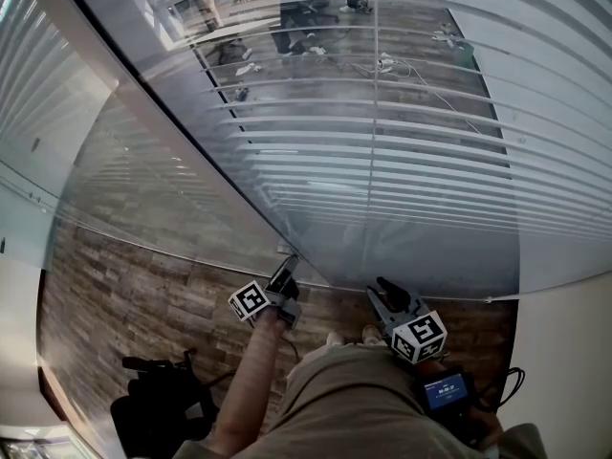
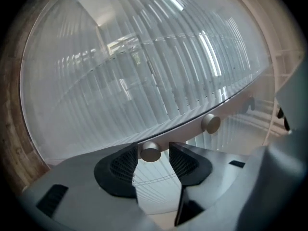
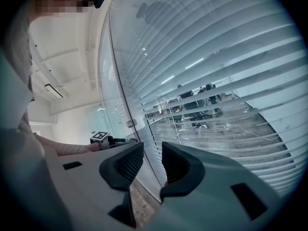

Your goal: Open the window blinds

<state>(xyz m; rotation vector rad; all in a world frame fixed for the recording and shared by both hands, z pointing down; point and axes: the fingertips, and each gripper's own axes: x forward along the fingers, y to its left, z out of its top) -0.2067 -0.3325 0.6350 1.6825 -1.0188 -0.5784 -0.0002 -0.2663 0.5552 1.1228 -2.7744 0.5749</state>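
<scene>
White horizontal blinds [image 1: 411, 151] hang behind a glass wall; their slats stand partly apart and a room shows through the gaps. A small round metal knob [image 2: 150, 152] sits on the pale frame strip, with a second knob [image 2: 210, 123] further along. My left gripper [image 2: 153, 148] is at the glass [image 1: 290, 264], its jaws on either side of the first knob with a small gap on each side, so it is open. My right gripper [image 3: 152, 150] hovers lower right of it [image 1: 382, 290], open and holding nothing, pointing at the glass.
Wood-pattern floor [image 1: 124, 295] runs along the foot of the glass. A dark chair-like object [image 1: 158, 400] stands at the lower left. A white wall [image 1: 574, 352] closes the right side. A small screen device [image 1: 446, 390] sits by my right hand.
</scene>
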